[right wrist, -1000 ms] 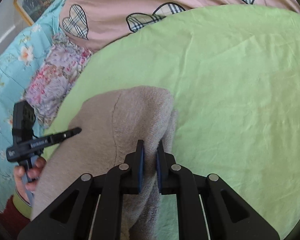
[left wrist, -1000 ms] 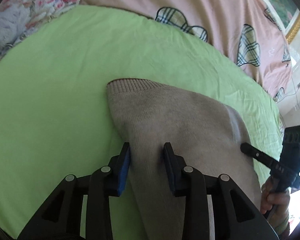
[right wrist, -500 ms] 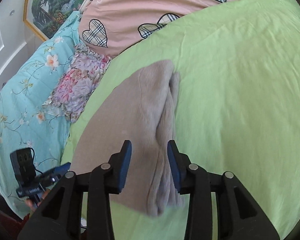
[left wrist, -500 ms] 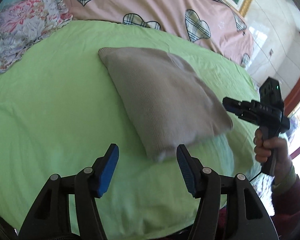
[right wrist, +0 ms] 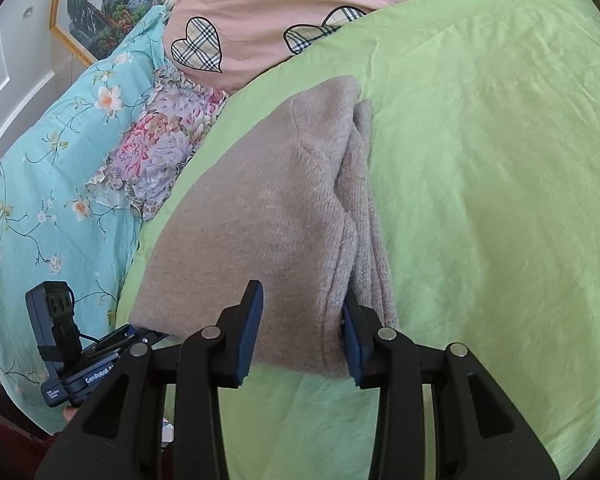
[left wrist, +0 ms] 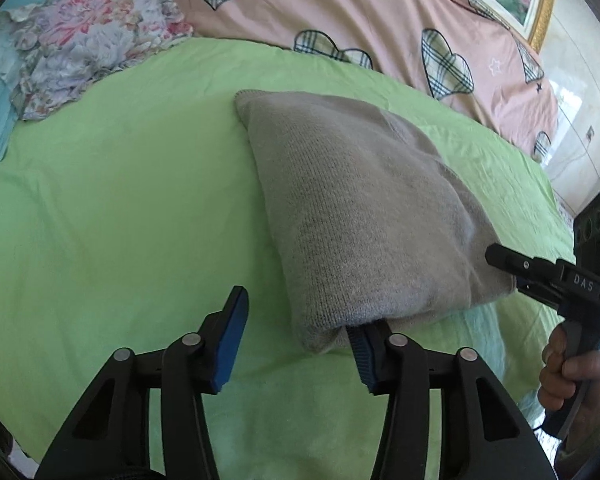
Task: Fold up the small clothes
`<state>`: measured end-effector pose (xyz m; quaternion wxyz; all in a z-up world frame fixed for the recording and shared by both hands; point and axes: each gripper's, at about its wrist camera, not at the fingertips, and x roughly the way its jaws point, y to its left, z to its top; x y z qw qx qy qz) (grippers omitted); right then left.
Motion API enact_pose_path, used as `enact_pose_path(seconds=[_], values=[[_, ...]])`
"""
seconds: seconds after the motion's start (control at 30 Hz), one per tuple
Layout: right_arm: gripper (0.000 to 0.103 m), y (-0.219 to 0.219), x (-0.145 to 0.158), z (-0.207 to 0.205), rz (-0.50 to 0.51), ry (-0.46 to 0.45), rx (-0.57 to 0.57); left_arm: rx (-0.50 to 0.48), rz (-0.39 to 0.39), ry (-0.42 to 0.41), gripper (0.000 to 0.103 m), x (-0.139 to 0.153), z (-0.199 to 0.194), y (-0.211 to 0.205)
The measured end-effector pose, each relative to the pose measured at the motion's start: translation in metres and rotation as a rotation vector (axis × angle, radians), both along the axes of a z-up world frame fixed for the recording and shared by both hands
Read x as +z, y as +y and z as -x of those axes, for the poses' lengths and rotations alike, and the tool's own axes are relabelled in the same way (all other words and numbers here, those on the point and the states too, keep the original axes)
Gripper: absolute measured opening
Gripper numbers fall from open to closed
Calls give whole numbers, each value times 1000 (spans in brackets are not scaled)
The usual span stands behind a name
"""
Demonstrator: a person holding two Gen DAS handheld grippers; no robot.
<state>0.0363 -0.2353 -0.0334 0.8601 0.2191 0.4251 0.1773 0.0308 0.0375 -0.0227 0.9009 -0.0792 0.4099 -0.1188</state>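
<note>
Bright, soft daylight, sharp centre, strong fisheye bending with dark corners, overexposed glare at right edge.

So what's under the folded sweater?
The folded beige sweater lies on the green bedsheet. In the left wrist view, one finger of the open left claw pokes under its near edge. Anything else beneath is covered.
</note>
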Motion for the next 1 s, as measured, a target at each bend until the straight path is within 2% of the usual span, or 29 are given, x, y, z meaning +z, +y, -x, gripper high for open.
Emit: enact_pose_path(seconds=[0.03,0.1,0.17,0.2,0.3,0.37,0.5,0.53,0.6,0.73,0.83,0.93,1.0], values=[[39,0,0,1,-4,-3,0,7,2,-2,41,0,-1,1],[39,0,1,1,-7,-9,3,15,-21,7,22,-5,-5,-1],[39,2,-1,0,0,-8,15,16,-54,30,14,-15,-9,-3],[38,3,-2,0,-3,-6,20,20,-68,37,12,-17,-9,-5],[6,5,-3,-3,40,9,23,17,-105,10,11,-11,-4,-9],[6,0,9,-2,57,-14,18,14,-134,-14,10,-4,2,-14],[6,-14,58,7,72,-158,9,9,-204,-9,9,-6,4,-24],[6,-15,63,7,95,-164,17,8,-213,-1,9,-8,4,-26],[6,-15,53,2,168,-130,28,7,-216,15,9,-12,2,-26],[6,-19,0,-9,190,15,22,12,-149,61,9,-15,-2,-13],[6,-20,-16,-11,173,28,2,29,-45,110,9,-19,-6,2],[6,-15,-18,-11,233,22,17,42,63,159,10,-26,-14,18],[6,-12,-18,-9,273,18,29,45,99,171,10,-29,-15,22]])
